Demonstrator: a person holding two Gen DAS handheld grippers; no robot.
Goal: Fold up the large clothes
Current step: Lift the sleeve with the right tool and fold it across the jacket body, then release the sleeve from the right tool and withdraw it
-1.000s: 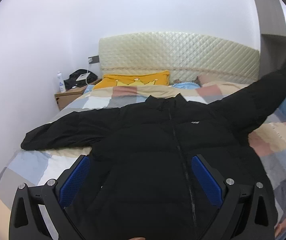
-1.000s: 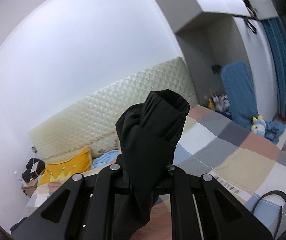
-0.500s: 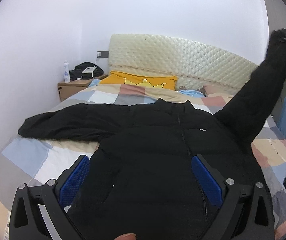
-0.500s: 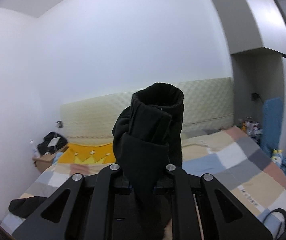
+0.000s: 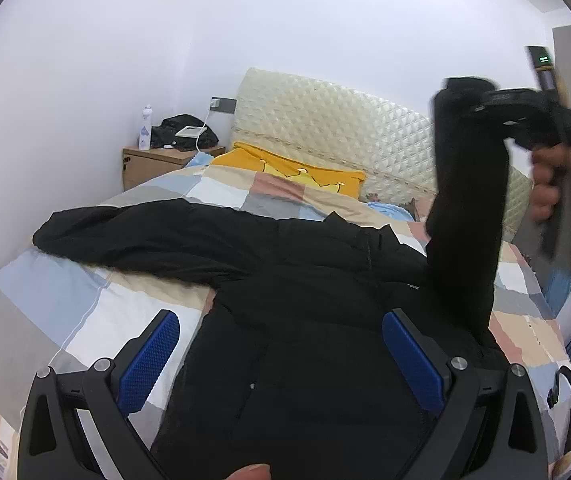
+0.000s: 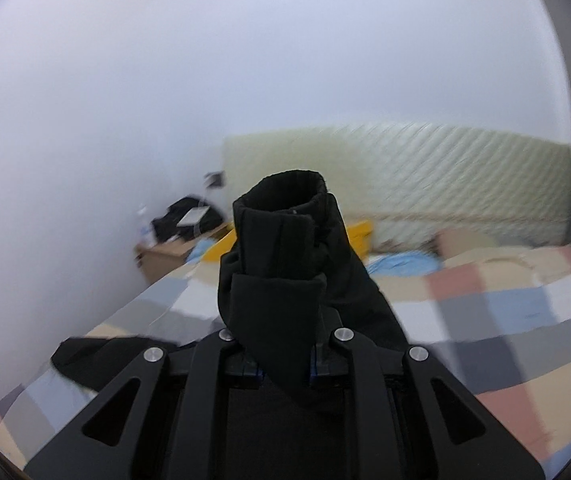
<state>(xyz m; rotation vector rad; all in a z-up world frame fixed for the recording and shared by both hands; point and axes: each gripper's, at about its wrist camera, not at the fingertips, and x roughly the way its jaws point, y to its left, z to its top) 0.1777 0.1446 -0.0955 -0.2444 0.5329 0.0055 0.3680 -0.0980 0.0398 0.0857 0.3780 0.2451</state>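
Observation:
A black puffer jacket lies front up on the checked bed cover, its left sleeve stretched out flat toward the wall. My left gripper is open, blue pads apart, and hovers over the jacket's lower body, empty. My right gripper is shut on the cuff of the jacket's right sleeve and holds it high above the bed. In the left wrist view that sleeve stands almost upright, with the right gripper at its top.
A cream quilted headboard and a yellow pillow are at the bed's head. A wooden nightstand with a bottle and a dark bag stands at the left wall. A black cable lies at the bed's right edge.
My right gripper has carried the sleeve up and leftward, over the jacket's body; the sleeve went from slanting out right to nearly upright. My left gripper stayed open above the jacket and turned its view leftward.

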